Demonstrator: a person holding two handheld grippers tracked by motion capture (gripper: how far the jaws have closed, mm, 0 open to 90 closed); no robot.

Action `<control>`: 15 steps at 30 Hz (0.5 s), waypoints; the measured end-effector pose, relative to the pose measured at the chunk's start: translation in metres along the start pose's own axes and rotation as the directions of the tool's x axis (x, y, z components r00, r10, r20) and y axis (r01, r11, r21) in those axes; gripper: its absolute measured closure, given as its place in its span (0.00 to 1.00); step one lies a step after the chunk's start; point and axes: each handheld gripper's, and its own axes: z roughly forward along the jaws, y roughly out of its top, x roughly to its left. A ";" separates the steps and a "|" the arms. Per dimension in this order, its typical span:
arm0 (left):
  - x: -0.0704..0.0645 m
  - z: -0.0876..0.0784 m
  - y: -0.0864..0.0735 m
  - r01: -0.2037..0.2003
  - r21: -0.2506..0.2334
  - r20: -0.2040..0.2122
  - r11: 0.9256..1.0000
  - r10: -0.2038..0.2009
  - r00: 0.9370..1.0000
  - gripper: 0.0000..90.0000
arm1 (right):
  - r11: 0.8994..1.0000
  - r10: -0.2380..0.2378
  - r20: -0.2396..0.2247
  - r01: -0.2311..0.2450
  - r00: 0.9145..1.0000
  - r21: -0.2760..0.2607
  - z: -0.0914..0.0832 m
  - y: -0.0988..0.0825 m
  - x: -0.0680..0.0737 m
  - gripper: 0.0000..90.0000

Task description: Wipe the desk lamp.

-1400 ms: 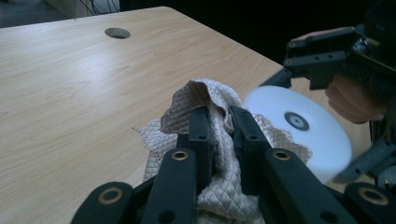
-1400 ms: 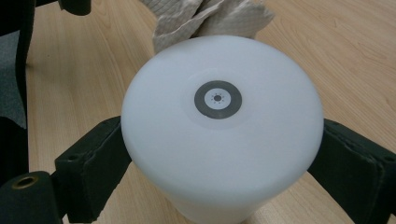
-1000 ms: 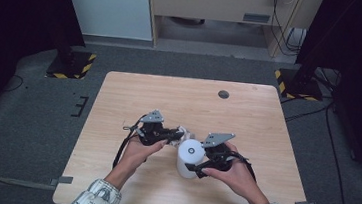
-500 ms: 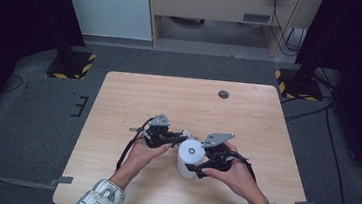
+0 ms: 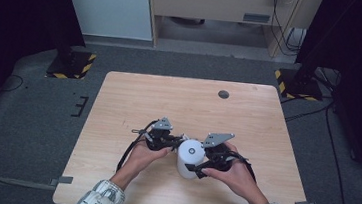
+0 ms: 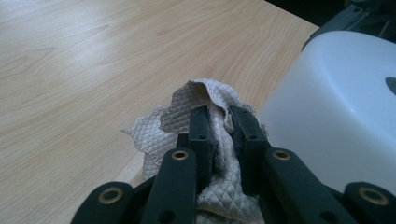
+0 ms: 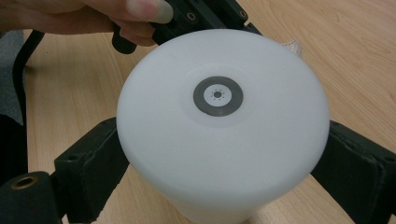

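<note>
Left hand-held gripper [image 6: 218,133] pinches cloth [image 6: 187,107] beside white container [image 6: 341,116].

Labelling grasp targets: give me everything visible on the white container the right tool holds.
The white, smooth, matt plastic-looking cylindrical container stands upright on the light wooden table near its front edge. Its flat round top carries a small grey ring with a dotted centre. The right tool clamps it, one black jaw on each side. The left tool, shut on a beige quilted cloth, sits right beside its wall; whether they touch cannot be told.
</note>
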 end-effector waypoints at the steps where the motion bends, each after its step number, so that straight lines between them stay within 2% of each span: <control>1: 0.000 0.000 0.000 -0.003 0.002 0.000 1.000 0.003 1.000 0.88 | 1.000 0.000 0.000 0.000 1.000 0.000 0.000 0.000 0.000 0.10; 8: -0.004 -0.008 -0.007 -0.030 0.034 -0.010 0.999 0.030 1.000 0.88 | 1.000 -0.002 0.005 0.002 1.000 -0.004 0.001 0.000 0.000 0.10; 11: -0.004 -0.008 -0.010 -0.027 0.046 -0.010 0.999 0.028 1.000 0.88 | 1.000 0.000 0.005 0.000 1.000 -0.005 0.001 0.000 0.000 0.10; 15: -0.005 -0.002 -0.014 -0.046 0.094 -0.019 0.994 0.048 0.999 0.88 | 1.000 0.001 0.009 -0.001 1.000 -0.002 0.000 0.000 0.000 0.10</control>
